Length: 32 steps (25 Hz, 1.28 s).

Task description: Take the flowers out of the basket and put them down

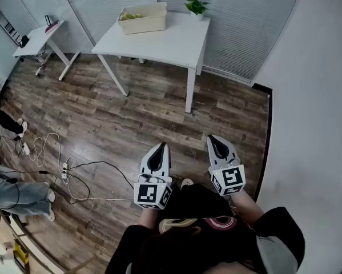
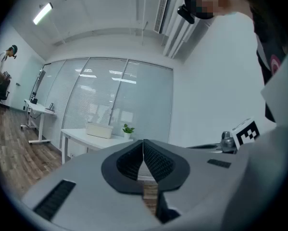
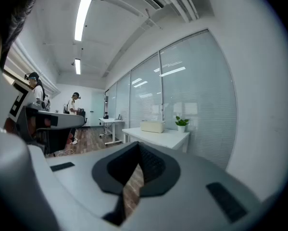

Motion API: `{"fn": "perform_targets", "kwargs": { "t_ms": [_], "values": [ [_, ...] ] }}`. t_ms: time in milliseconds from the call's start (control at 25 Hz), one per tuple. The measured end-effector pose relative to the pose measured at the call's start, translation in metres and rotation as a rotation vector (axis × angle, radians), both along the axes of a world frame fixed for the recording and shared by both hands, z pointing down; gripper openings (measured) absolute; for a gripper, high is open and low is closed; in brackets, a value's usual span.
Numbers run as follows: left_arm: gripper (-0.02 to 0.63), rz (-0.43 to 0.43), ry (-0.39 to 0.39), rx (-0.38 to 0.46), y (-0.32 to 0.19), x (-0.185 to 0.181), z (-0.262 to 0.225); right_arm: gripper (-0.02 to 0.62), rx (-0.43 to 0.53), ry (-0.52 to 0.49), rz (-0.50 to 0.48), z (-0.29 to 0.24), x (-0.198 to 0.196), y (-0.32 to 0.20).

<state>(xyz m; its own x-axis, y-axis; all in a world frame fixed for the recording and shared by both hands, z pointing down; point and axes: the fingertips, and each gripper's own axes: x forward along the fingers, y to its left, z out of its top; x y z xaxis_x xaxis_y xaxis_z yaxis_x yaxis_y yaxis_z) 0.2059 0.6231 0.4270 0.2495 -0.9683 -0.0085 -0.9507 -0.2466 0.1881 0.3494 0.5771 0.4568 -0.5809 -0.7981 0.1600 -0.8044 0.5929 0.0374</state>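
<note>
Holding left gripper (image 1: pixel 161 148) and right gripper (image 1: pixel 214 142) closed, empty, you faced the basket (image 1: pixel 143 19) — well ahead at the table's (image 1: pixel 165 43) far-left corner, left nearer.

- Bright, even indoor light comes from ceiling strip lights (image 3: pixel 82 17).
- The lights reflect in the glass wall (image 2: pixel 116 78).
- Both gripper views bend strongly, with dark rounded corners.

Floor (image 1: pixel 131 113): wood planks, brown grain, faint sheen.
Table (image 1: pixel 176 44): smooth white top, matt.
Basket (image 1: pixel 143 23): cream, smooth, plastic-looking.
Left gripper (image 2: pixel 144 141): grey matt shell, plastic-looking; pads (image 2: pixel 158 163) black, finely ribbed.
Right gripper (image 3: pixel 138 144): same grey matt shell, black ribbed pads (image 3: pixel 151 165).
Wall (image 1: pixel 313 124): white, smooth, matt.
Blinds (image 1: pixel 239 21): pale slats, fine horizontal ribbing, matt.
</note>
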Motion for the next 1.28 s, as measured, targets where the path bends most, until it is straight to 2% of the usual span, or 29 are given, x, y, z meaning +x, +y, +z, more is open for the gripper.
{"fn": "perform_targets", "kwargs": {
  "t_ms": [280, 560, 720, 1280],
  "values": [
    [0.018, -0.003, -0.005, -0.011, -0.01, -0.006, 0.006, 0.009, -0.032, -0.082, 0.051, 0.003, 0.007, -0.011],
    [0.018, 0.023, -0.01, -0.018, -0.033, -0.017, 0.012, 0.009, -0.056, -0.078, 0.072, 0.012, -0.004, -0.03],
    [0.018, 0.036, 0.013, -0.016, -0.06, -0.032, 0.011, 0.009, -0.059, -0.067, 0.082, 0.014, -0.018, -0.05],
    [0.018, 0.115, 0.013, -0.023, -0.191, -0.11, 0.017, 0.009, -0.079, -0.058, 0.17, 0.019, -0.086, -0.168]
  ]
}}
